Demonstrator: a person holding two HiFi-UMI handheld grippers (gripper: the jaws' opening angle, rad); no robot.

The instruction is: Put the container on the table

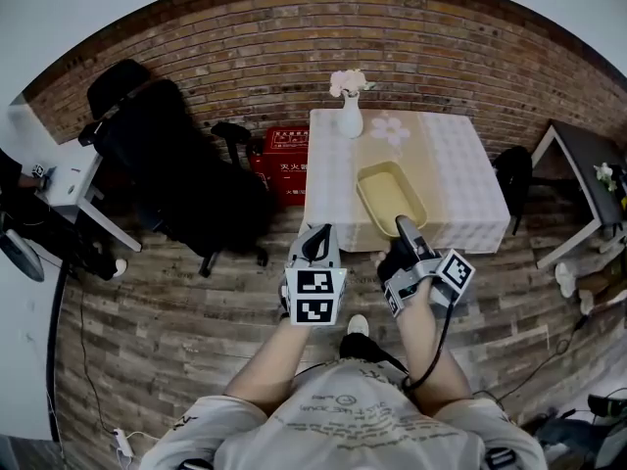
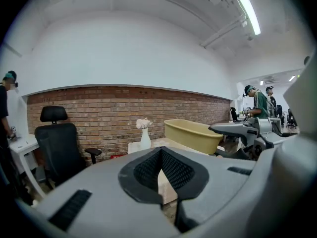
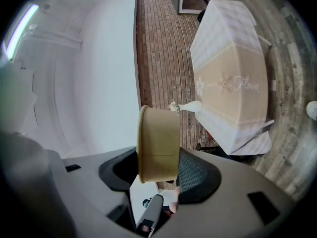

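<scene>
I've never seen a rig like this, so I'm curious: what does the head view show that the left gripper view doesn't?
Head view only: the wearer's forearms and the square-patterned cubes. Left gripper view only: the ceiling light and people standing at far right. Both: the yellow container, white vase, black chair and brick wall.

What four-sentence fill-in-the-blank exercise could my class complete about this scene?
The right tool grips a container coloured ____.
The white vase on the table holds ____.
The wall behind the table is built of ____.
The office chair is coloured ____.
Missing words: yellow; flowers; brick; black.
</scene>
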